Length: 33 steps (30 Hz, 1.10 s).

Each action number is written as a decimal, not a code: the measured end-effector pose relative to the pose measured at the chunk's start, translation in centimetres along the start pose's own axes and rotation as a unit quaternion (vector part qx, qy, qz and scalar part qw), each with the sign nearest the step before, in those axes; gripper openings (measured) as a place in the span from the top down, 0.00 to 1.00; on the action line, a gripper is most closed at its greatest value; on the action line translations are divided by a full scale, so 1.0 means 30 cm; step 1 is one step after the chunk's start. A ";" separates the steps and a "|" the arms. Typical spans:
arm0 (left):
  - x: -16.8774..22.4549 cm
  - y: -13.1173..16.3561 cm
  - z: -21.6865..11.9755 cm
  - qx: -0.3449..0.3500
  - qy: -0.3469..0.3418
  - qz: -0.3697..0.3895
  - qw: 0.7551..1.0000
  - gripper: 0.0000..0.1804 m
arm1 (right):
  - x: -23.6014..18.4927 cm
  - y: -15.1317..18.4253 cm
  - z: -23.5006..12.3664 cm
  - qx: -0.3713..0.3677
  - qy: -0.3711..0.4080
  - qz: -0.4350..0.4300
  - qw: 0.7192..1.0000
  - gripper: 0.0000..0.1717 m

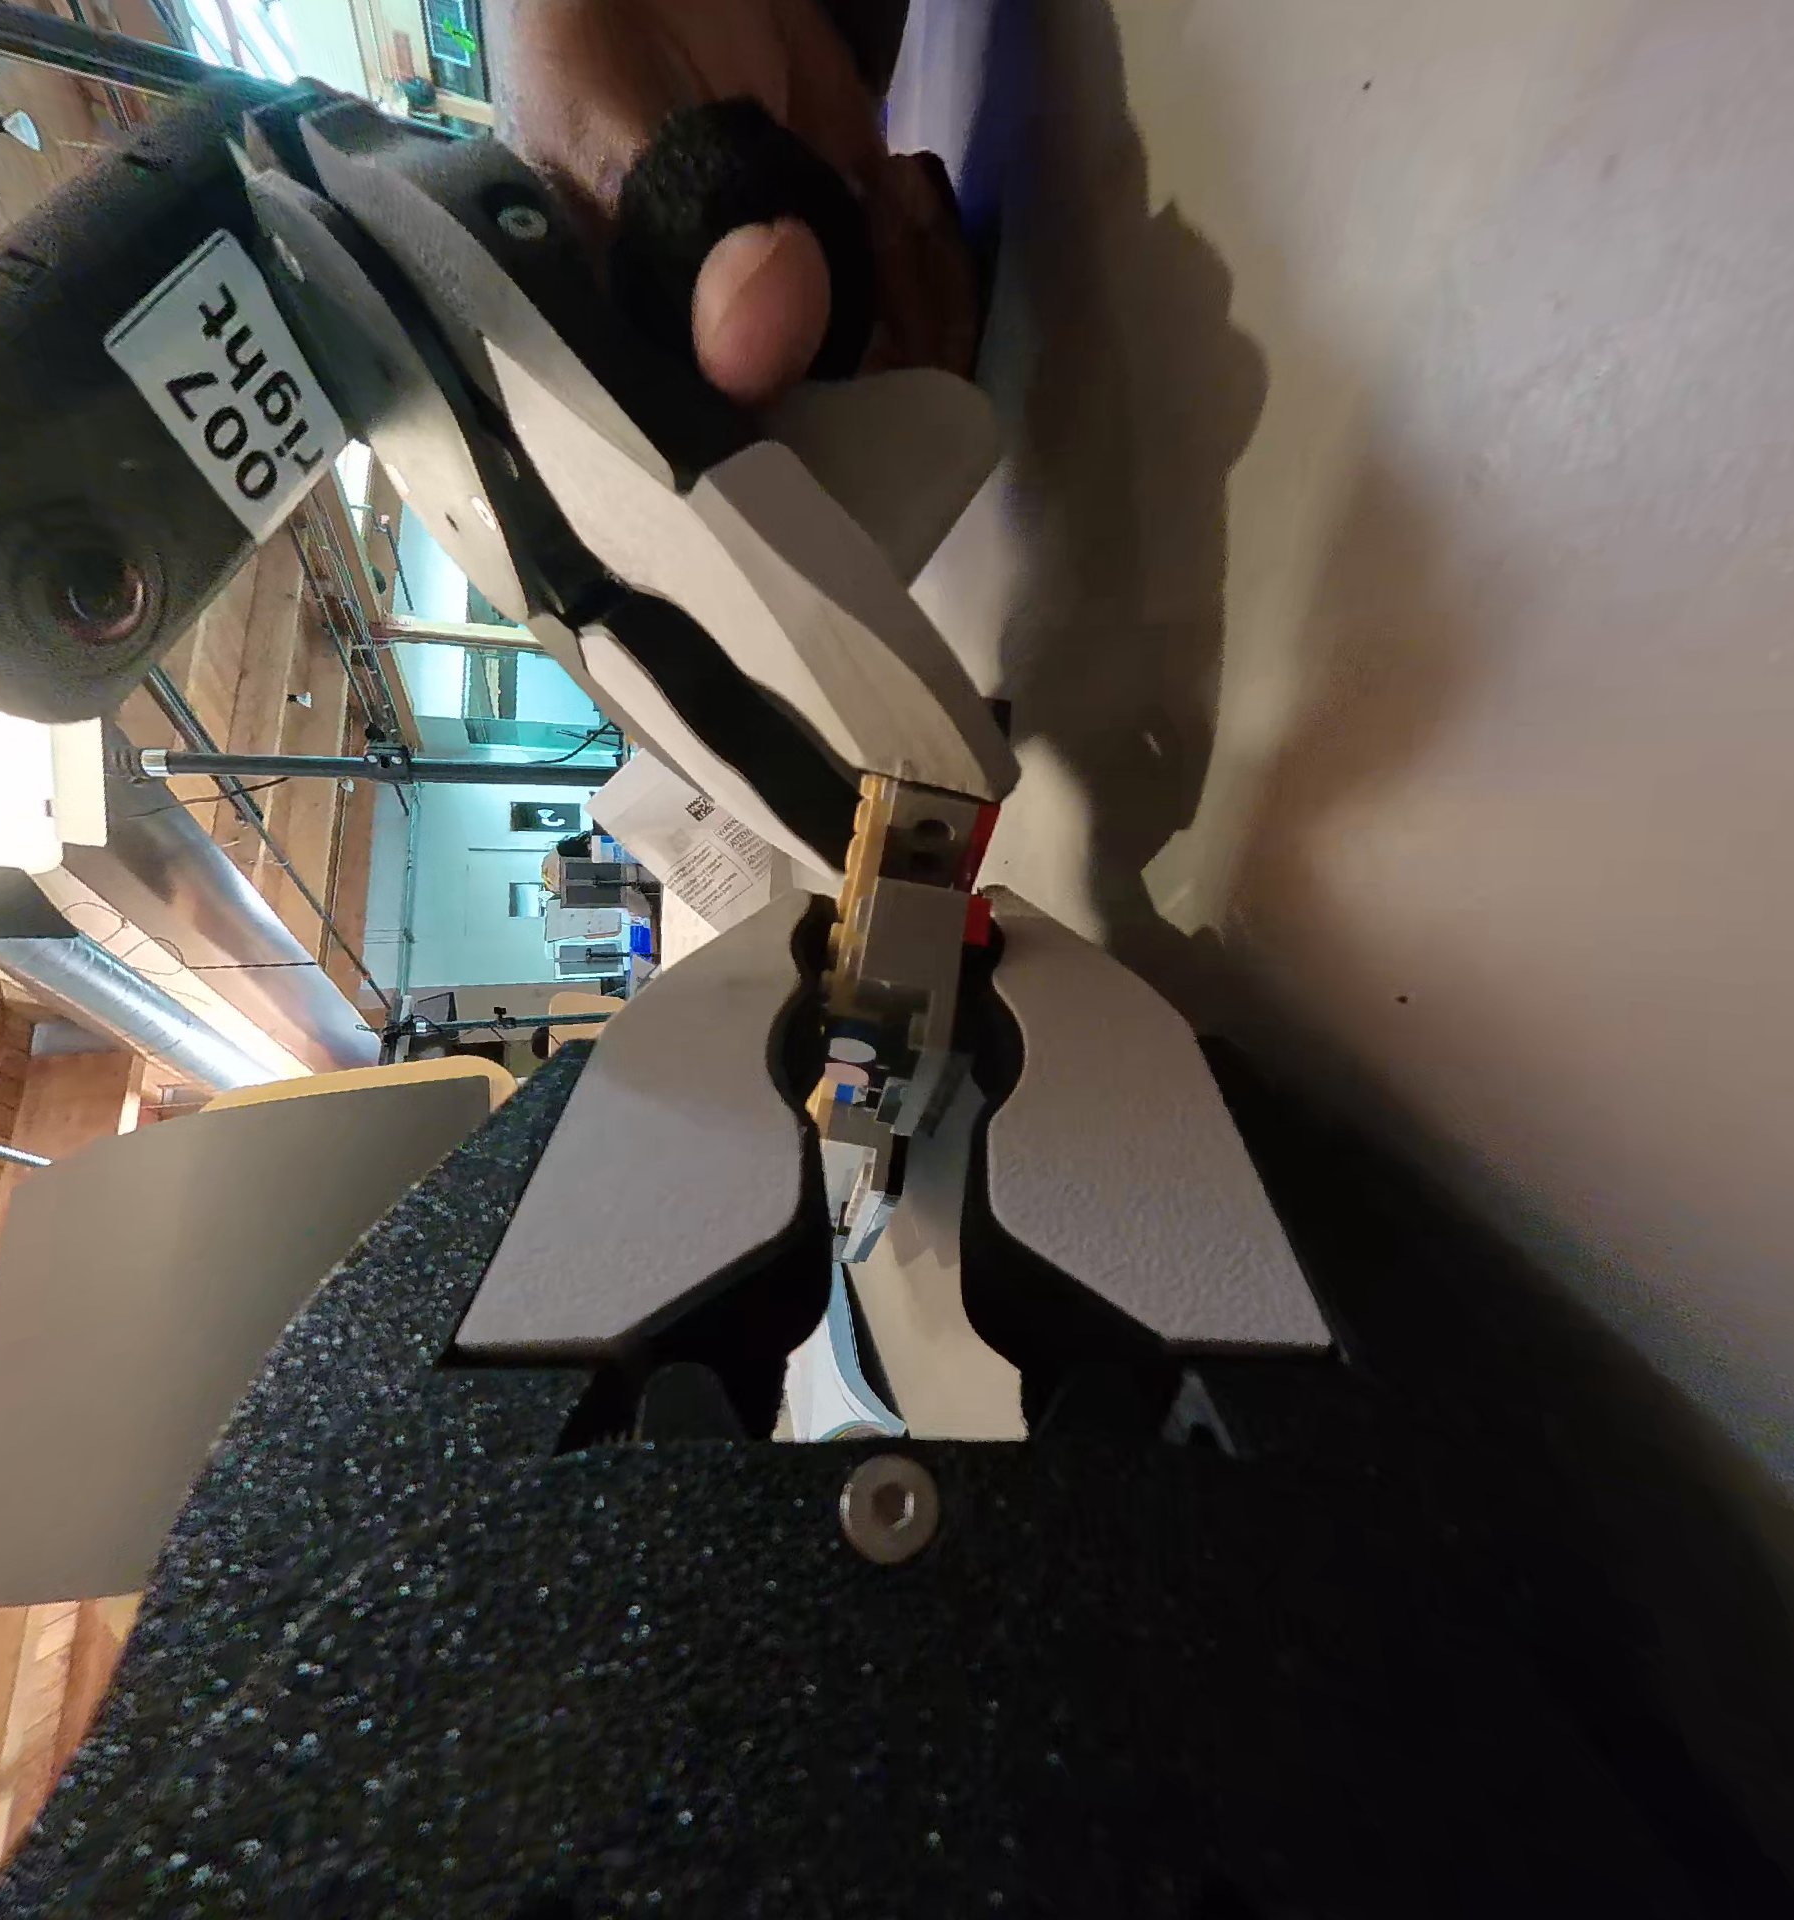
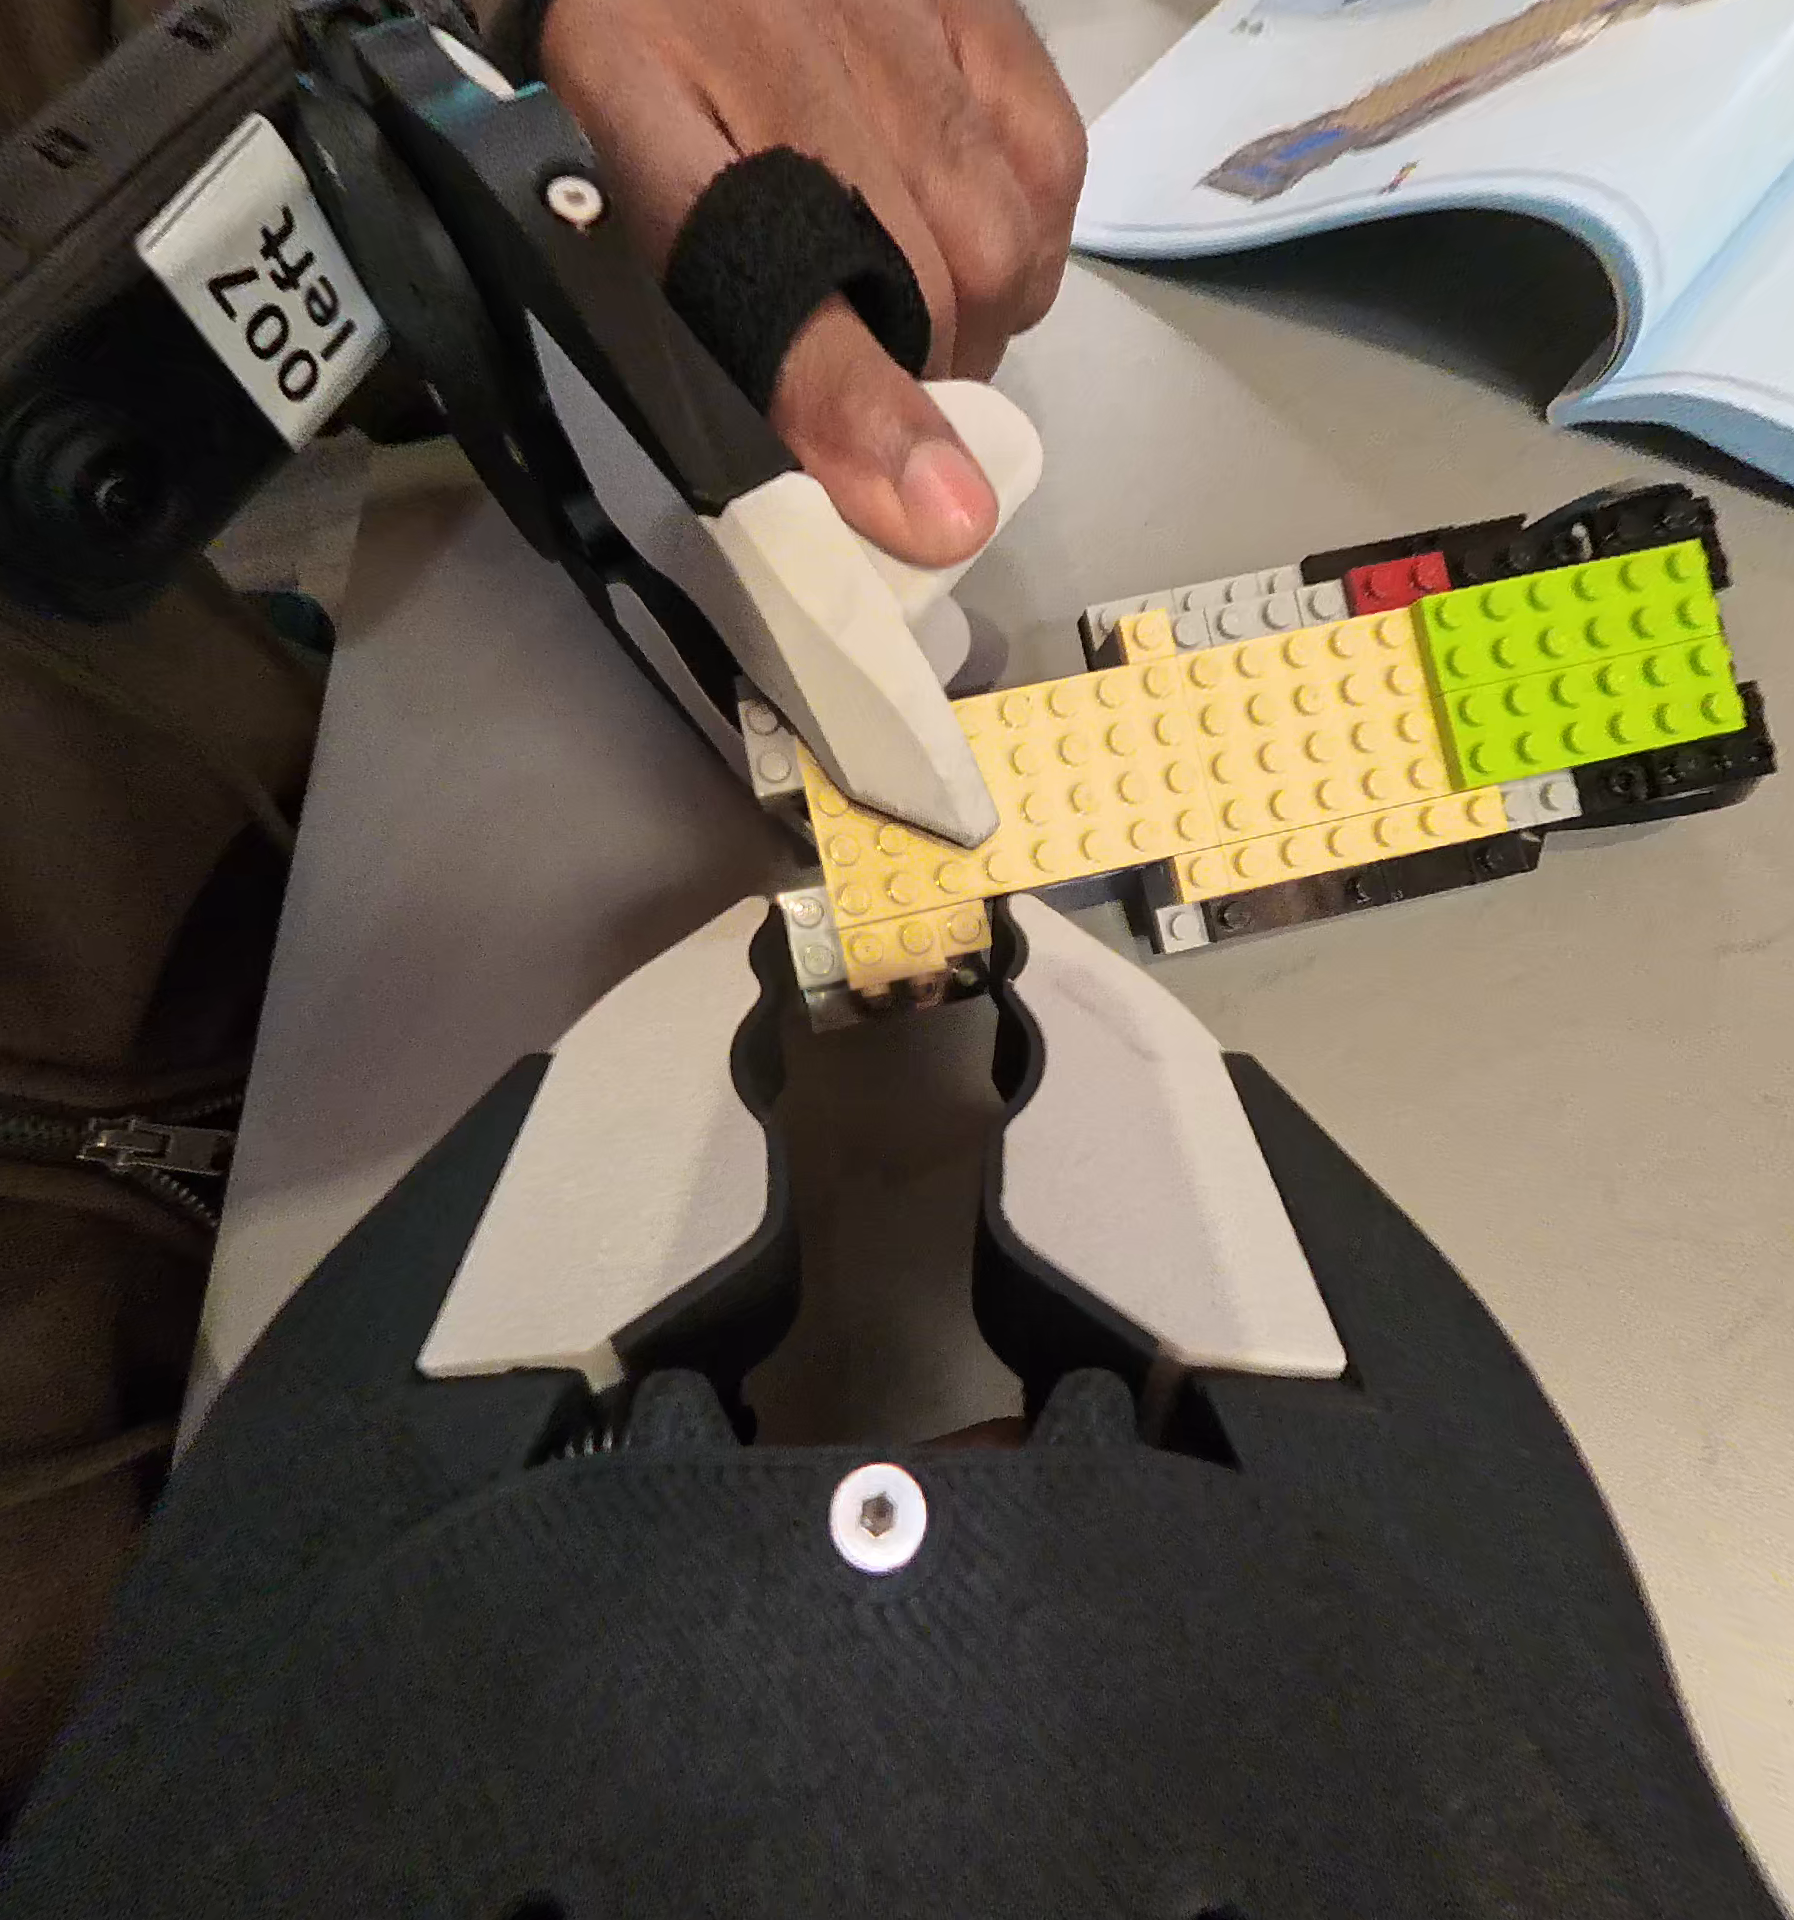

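Brick model [image 2: 1236, 758] flat on grey table [image 2: 1495, 1143], long axis left-right, green end right. Left gripper [image 2: 872, 821] pinching its tan end; right gripper [image 2: 888, 935] clamped beside. Booklet [image 2: 1495, 156] behind.

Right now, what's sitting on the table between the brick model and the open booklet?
Nothing. In the right wrist view, only bare grey table separates the brick model from the open booklet beyond it.
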<state>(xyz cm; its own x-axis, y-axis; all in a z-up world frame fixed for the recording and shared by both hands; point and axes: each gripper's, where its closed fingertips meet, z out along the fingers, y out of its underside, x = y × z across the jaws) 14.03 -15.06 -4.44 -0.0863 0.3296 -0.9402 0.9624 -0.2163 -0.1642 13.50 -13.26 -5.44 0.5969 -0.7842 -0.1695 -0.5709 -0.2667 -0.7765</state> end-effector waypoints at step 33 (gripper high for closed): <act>-0.002 0.023 0.006 -0.014 0.009 -0.061 0.998 0.86 | 0.032 0.005 -0.005 -0.002 0.066 -0.047 0.997 0.78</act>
<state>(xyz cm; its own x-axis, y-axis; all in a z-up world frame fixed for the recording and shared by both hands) 14.66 -15.41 -4.55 -0.1994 0.3691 -0.9077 0.9519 -0.1470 -0.2689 13.90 -14.12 -5.64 0.5685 -0.8225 -0.0144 -0.5177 -0.3442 -0.7833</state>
